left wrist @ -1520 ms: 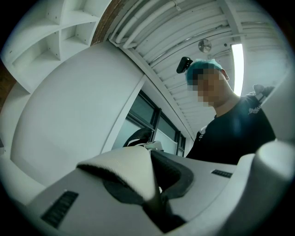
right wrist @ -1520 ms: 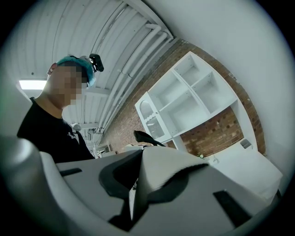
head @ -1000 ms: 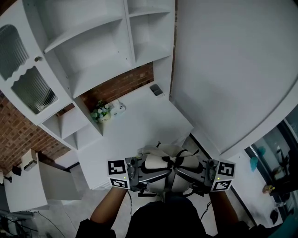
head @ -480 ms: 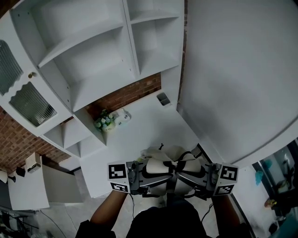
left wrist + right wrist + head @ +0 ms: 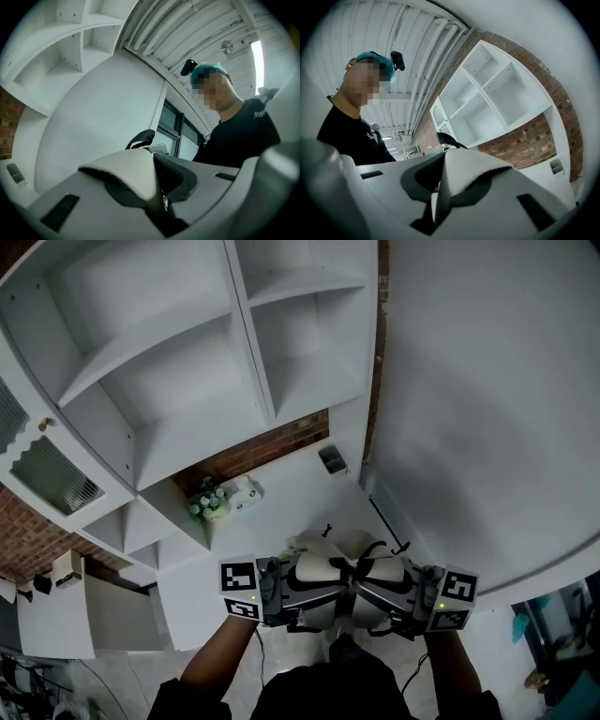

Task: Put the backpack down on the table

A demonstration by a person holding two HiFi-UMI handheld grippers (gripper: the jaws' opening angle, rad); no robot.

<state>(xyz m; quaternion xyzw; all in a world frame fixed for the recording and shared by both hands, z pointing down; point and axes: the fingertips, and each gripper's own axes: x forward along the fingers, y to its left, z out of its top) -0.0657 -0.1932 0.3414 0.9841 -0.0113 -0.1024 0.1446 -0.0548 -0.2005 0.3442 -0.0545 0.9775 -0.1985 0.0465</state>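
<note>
A cream backpack point(image 5: 342, 563) with black straps hangs between my two grippers in the head view, at the near edge of the white table point(image 5: 281, 512). My left gripper point(image 5: 323, 589) is shut on a cream fabric strap point(image 5: 136, 173) of the bag, pinched between its grey jaws. From the other side, my right gripper point(image 5: 370, 589) is shut on a similar cream strap point(image 5: 464, 173). A black carry loop point(image 5: 140, 138) sticks up beyond the jaws. Whether the bag touches the table is hidden.
On the table stand a small potted plant point(image 5: 206, 505), a white object point(image 5: 242, 491) beside it and a dark small item point(image 5: 332, 459) at the back. White open shelves point(image 5: 187, 362) rise over the table. A white wall point(image 5: 487, 409) bounds its right side.
Both grippers have carried the backpack forward together toward the table. The table and shelves now sit closer and lower in the head view.
</note>
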